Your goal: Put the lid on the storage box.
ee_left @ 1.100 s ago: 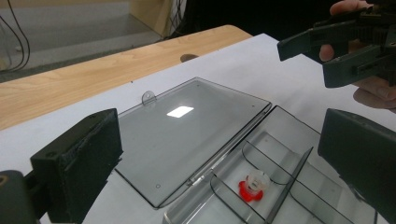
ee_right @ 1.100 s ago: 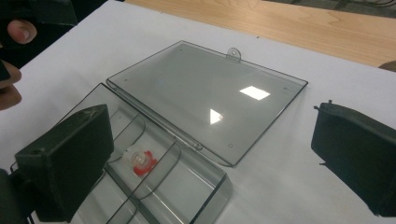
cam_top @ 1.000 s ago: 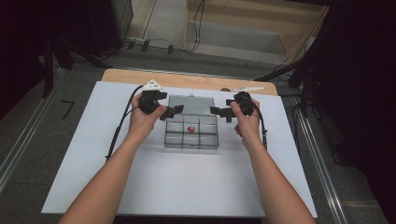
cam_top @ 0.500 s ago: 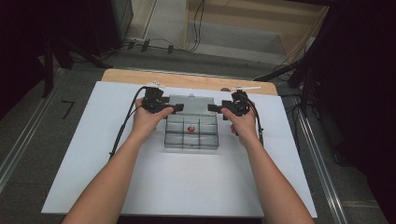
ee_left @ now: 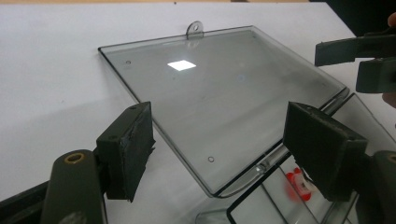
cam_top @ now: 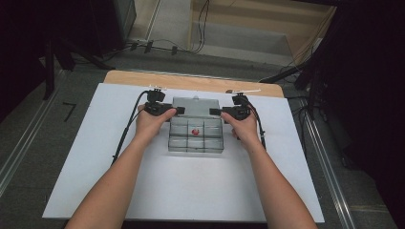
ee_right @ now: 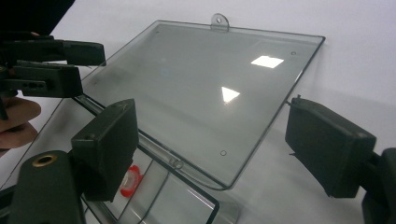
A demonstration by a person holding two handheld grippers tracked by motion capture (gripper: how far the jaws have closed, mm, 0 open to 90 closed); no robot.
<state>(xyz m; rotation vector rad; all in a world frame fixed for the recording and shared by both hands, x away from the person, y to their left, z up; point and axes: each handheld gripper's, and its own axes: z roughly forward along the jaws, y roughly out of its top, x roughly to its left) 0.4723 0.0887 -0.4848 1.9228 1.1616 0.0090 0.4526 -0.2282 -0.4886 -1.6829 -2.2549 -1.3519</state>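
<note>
With the clear compartment box (cam_top: 196,136) mid-worktop and its lid (ee_left: 219,102) lying open behind it, the left gripper (cam_top: 177,110) and right gripper (cam_top: 212,111) have been closing their fingers, which stand apart astride the lid's corners, so an uneven pinch could twist the hinge.

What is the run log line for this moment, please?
left hand-held gripper: closing round lid corner | right hand-held gripper: same | box: open, red piece inside
</note>
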